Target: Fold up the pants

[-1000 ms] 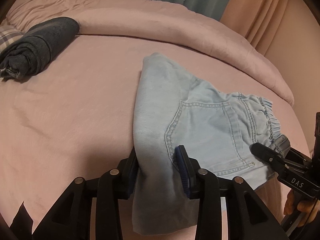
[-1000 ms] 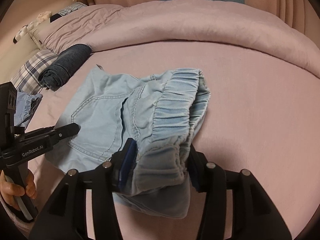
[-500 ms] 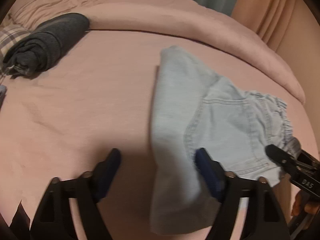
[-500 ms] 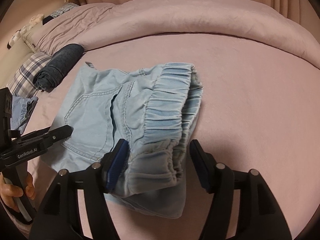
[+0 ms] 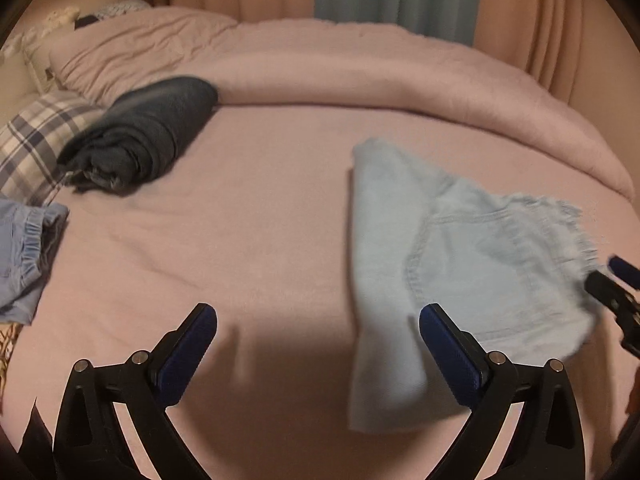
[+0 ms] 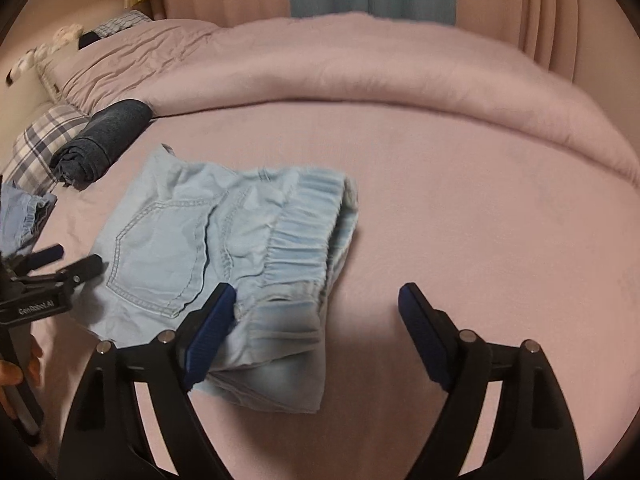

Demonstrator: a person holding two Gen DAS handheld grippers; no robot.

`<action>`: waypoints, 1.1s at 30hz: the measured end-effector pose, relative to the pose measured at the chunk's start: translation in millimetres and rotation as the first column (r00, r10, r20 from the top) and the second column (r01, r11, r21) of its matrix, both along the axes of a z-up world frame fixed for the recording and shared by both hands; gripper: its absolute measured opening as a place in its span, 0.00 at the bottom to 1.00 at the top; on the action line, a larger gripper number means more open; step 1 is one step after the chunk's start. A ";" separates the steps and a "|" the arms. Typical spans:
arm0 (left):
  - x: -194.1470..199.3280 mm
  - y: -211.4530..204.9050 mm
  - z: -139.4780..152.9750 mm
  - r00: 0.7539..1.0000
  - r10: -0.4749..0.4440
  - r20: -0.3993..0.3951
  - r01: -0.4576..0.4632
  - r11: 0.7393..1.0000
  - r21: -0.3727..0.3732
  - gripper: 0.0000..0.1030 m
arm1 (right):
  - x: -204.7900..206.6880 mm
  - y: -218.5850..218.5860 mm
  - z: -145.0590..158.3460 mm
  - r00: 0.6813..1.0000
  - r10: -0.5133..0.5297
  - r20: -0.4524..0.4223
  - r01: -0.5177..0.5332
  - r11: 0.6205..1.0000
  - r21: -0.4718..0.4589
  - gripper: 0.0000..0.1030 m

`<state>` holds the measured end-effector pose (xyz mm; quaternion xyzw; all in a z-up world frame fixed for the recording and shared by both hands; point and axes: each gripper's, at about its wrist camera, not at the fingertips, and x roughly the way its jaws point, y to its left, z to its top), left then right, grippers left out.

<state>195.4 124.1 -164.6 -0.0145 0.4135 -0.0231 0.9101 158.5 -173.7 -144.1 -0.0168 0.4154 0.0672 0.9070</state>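
Observation:
The light blue denim pants (image 5: 460,264) lie folded on the pink bed, back pocket up, elastic waistband (image 6: 308,236) toward the right gripper. My left gripper (image 5: 318,354) is open and empty, left of the fold edge, with its right finger over the cloth's near corner. My right gripper (image 6: 316,336) is open and empty, with its left finger (image 6: 210,328) over the waistband's near corner. Each gripper shows in the other's view: the right one (image 5: 616,292) and the left one (image 6: 60,268).
A rolled dark grey garment (image 5: 140,136) lies at the back left beside a plaid pillow (image 5: 36,140). Another blue folded garment (image 5: 24,248) lies at the left edge. A thick pink duvet (image 6: 360,68) is bunched along the back of the bed sheet (image 6: 480,220).
Both grippers opened and let go of the pants, then drew back. The left view swung left, so the pants now sit at its right. The pants rest flat on the bed.

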 end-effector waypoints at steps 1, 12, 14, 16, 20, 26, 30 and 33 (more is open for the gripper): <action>-5.8 -2.5 4.0 0.999 -0.027 0.016 0.028 0.999 -0.022 0.98 | -1.6 2.6 4.7 1.000 0.007 0.023 -0.006 1.000 -0.015 0.77; -1.1 -42.7 -31.1 0.977 -0.188 -0.104 0.181 0.981 -0.067 0.77 | 42.5 50.5 14.0 0.982 0.177 0.063 -0.177 0.984 -0.011 0.25; 1.2 -35.9 -34.0 0.975 -0.185 -0.119 0.174 0.980 -0.096 0.77 | 58.1 53.3 -12.9 0.986 0.161 -0.055 -0.163 0.985 -0.050 0.25; 2.8 -31.2 -37.3 0.975 -0.180 -0.130 0.165 0.979 -0.118 0.82 | 59.9 51.7 -24.8 0.982 0.169 -0.080 -0.174 0.983 -0.060 0.25; 0.5 -24.3 -35.4 0.976 -0.151 -0.155 0.123 0.977 -0.176 0.83 | 59.9 50.7 -23.4 0.980 0.184 -0.079 -0.189 0.980 -0.064 0.25; -33.9 -24.6 -2.6 0.987 -0.136 -0.090 0.121 0.980 -0.158 0.83 | 18.1 49.8 19.8 0.986 0.167 0.010 -0.167 0.985 -0.043 0.48; -56.0 -21.5 33.6 0.993 -0.116 -0.033 0.110 0.983 -0.149 0.88 | -18.4 46.6 45.9 0.986 0.157 0.059 -0.156 0.988 -0.022 0.54; -67.4 -16.6 58.5 0.996 -0.089 -0.011 0.086 0.984 -0.156 0.98 | -41.2 41.0 62.7 0.987 0.143 0.075 -0.145 0.989 0.014 0.62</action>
